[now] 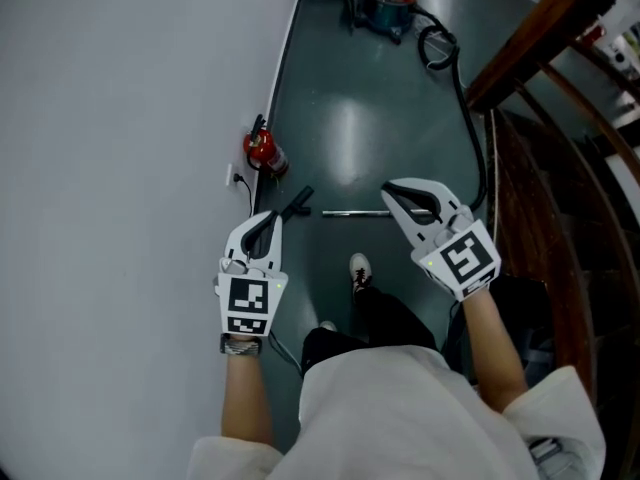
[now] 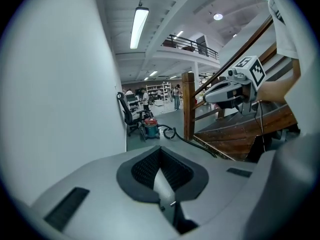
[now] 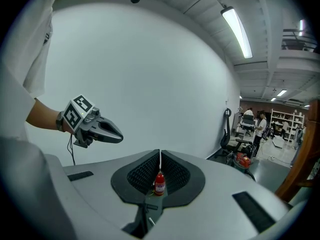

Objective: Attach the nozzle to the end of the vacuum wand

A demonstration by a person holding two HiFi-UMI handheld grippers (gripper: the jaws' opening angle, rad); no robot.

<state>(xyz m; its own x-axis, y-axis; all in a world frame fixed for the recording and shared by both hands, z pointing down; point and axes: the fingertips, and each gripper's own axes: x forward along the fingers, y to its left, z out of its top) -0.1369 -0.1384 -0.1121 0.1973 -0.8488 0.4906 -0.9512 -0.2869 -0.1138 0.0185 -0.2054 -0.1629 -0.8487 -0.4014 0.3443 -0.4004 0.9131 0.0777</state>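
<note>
While hovering above the floor [image 1: 380,128] with the left hand-held gripper [image 1: 273,220] and right hand-held gripper [image 1: 392,193] both pressed together and empty, risks bumping instead of grasping without spreading the jaws first. Could send the thin metal wand [image 1: 355,212], lying past the shoe [image 1: 359,268], or the black nozzle [image 1: 297,204] just beside its left end, rolling away. Could also misalign the joint through a slanted grip.
</note>
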